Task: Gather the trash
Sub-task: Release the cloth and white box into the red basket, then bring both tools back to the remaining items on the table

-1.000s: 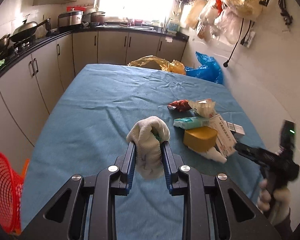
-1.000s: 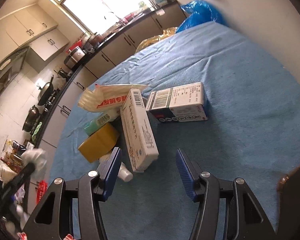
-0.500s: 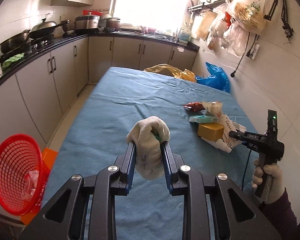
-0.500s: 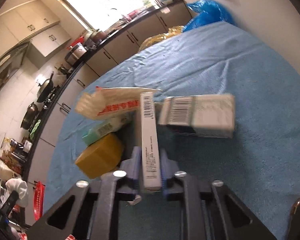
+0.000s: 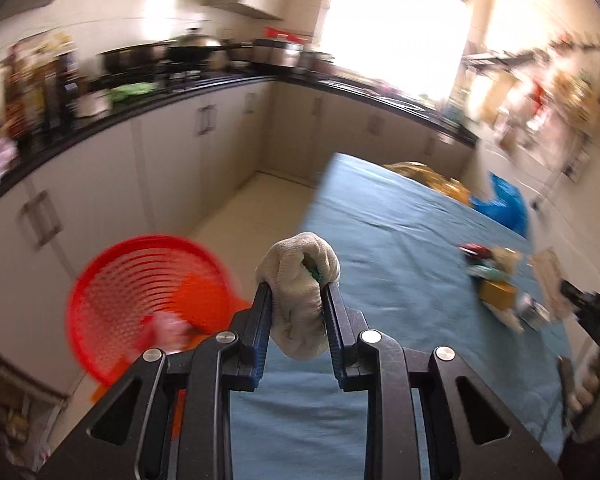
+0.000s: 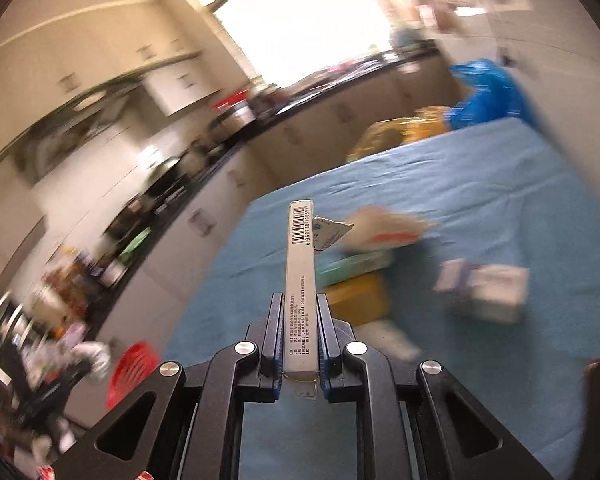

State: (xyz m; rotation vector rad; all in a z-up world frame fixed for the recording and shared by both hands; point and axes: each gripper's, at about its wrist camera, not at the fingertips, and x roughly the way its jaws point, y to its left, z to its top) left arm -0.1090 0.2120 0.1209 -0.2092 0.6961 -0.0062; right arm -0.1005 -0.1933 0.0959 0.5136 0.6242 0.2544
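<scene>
My left gripper [image 5: 297,292] is shut on a crumpled off-white cloth [image 5: 298,280] with a bit of green inside, held above the left edge of the blue-covered table [image 5: 380,264]. Left of it on the floor stands a red mesh basket [image 5: 140,296] with a pale wrapper inside. My right gripper [image 6: 299,304] is shut on a long thin white box [image 6: 299,276] with a barcode, lifted off the table. Behind it the trash pile remains: a yellow block [image 6: 360,296], a teal packet [image 6: 352,264], a torn white packet [image 6: 384,228] and a white carton [image 6: 484,288].
Kitchen cabinets and a dark counter [image 5: 204,92] with pots run along the left and far walls. Blue [image 5: 504,204] and yellow [image 5: 428,176] plastic bags lie past the table's far end. A person's hand [image 5: 592,396] holds the other gripper at the right edge of the left wrist view.
The right gripper closed on the thin white box and lifted it off the pile. The left gripper swung left with the cloth, bringing the red basket closer into view.
</scene>
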